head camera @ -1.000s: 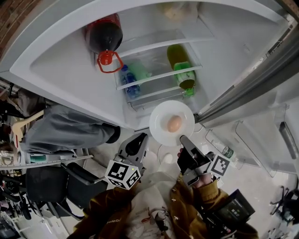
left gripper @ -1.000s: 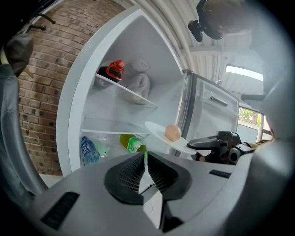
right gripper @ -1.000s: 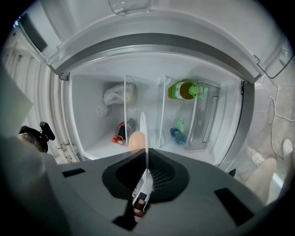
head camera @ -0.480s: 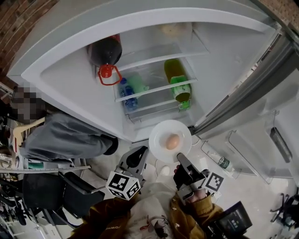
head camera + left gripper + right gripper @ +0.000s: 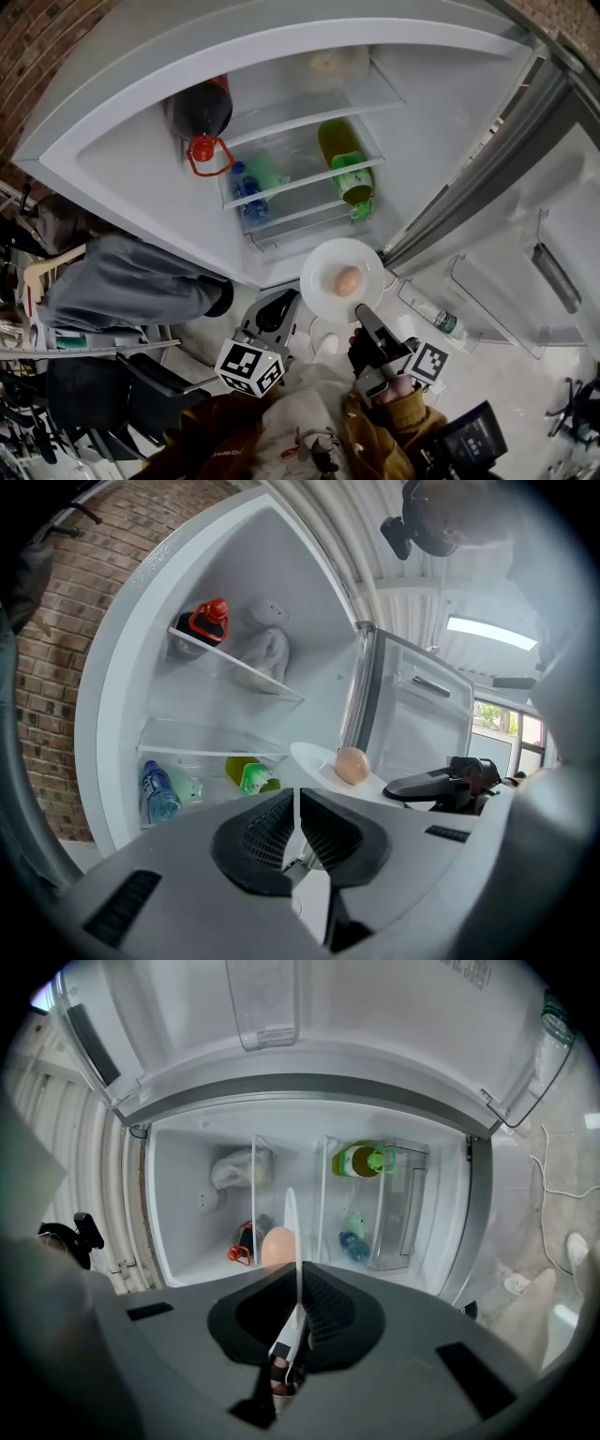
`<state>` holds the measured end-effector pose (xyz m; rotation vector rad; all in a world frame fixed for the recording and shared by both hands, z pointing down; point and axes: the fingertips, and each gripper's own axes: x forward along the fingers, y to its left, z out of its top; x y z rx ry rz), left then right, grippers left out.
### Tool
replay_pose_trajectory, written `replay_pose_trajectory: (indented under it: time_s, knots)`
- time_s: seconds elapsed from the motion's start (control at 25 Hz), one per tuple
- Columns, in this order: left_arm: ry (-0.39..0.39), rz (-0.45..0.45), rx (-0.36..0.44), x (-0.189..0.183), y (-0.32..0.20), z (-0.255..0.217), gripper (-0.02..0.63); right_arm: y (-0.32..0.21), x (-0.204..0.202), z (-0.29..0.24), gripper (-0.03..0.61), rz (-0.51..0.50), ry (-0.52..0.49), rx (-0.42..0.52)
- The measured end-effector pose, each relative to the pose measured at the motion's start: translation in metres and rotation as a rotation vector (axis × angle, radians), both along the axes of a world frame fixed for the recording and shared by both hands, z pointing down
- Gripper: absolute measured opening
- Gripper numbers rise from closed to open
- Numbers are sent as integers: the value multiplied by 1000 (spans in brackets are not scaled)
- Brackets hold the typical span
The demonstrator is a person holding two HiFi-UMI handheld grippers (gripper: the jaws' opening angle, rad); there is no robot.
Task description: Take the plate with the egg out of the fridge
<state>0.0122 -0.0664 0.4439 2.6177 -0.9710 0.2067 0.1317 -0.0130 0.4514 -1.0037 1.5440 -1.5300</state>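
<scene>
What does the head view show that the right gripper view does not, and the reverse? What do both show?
Only the head view: the left hand-held gripper, the brick wall and a person in grey beside the fridge. Only the right gripper view: the plate seen edge-on, its rim clamped in the right hand-held gripper, and a thin white cable on the floor. Both: the plate, the egg on it, the green bottle and the open fridge.

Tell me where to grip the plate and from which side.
Grip the plate by its thin rim, edge-on from the near side, as the right gripper does. It is flat and level with the egg in the middle, so stay clear of that.
</scene>
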Motion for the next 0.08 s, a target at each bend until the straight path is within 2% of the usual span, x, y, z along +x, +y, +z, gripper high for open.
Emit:
replay_pose_trajectory:
  time_s: [0.08]
  knots:
    - [1, 8, 3, 2, -2, -2, 29, 0, 2, 0, 20, 9, -1, -2]
